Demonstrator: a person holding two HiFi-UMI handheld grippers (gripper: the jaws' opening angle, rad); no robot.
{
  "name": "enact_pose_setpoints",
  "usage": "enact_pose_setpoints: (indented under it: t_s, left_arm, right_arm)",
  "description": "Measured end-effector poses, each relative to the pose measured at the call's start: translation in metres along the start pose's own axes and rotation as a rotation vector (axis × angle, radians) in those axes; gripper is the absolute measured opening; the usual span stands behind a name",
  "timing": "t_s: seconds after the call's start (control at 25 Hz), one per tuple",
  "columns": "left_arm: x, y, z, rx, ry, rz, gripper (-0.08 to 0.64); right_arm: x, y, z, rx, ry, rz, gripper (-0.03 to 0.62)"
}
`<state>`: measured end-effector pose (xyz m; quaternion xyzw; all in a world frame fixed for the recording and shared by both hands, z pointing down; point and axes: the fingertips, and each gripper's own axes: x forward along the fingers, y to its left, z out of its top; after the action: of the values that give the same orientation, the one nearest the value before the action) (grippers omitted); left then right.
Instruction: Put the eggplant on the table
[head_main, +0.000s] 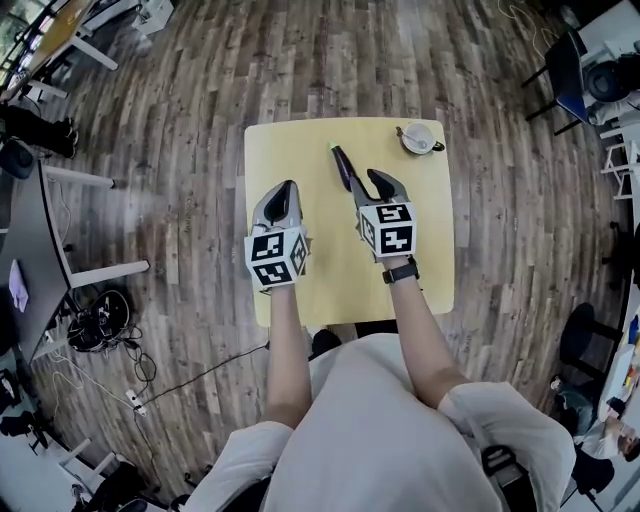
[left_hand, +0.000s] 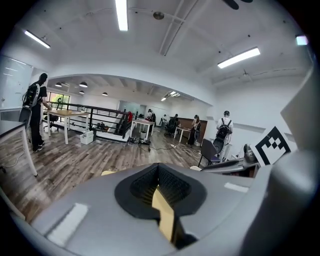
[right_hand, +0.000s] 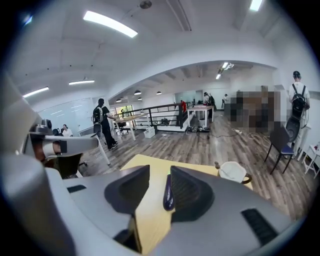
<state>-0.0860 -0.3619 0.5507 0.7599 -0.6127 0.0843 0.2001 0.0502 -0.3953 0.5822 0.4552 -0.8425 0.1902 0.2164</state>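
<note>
A slim dark purple eggplant (head_main: 343, 167) with a green stem lies on the yellow table (head_main: 300, 150), its stem end pointing toward the far edge. My right gripper (head_main: 366, 182) hovers just right of the eggplant's near end with its jaws apart. In the right gripper view the eggplant (right_hand: 168, 192) shows through the gap of the right gripper (right_hand: 159, 175), close to the right pad, with bare tabletop (right_hand: 145, 165) around it. My left gripper (head_main: 282, 192) hangs over the table's left half, shut and holding nothing. In its own view, the left gripper (left_hand: 158, 172) has its pads meeting.
A white cup (head_main: 418, 137) with a dark handle stands at the table's far right corner, and the right gripper view shows this cup (right_hand: 233, 171) too. Wooden floor surrounds the table. Desks and cables (head_main: 100, 325) are at the left, chairs (head_main: 565, 60) at the right. People stand far off.
</note>
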Motion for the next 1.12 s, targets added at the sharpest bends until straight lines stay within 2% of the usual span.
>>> enact_pose_setpoints:
  t_s: [0.12, 0.36, 0.68, 0.92, 1.12]
  left_arm:
    - [-0.012, -0.007, 0.014, 0.026, -0.027, -0.014, 0.009]
    - [-0.039, -0.017, 0.038, 0.061, -0.077, -0.04, 0.009]
    - [-0.079, -0.037, 0.069, 0.136, -0.154, -0.063, 0.011]
    - [-0.112, -0.041, 0.103, 0.178, -0.265, -0.043, 0.011]
    - [-0.135, -0.047, 0.123, 0.2, -0.325, -0.046, 0.009]
  right_arm:
    - [-0.022, 0.003, 0.015, 0.001, -0.065, -0.016, 0.081]
    - [-0.065, 0.013, 0.052, -0.026, -0.178, -0.04, 0.051]
    - [-0.127, 0.018, 0.081, -0.053, -0.308, -0.103, 0.026]
    - [-0.167, 0.027, 0.104, -0.069, -0.409, -0.133, 0.017]
    - [-0.19, 0.037, 0.114, -0.079, -0.461, -0.135, 0.014]
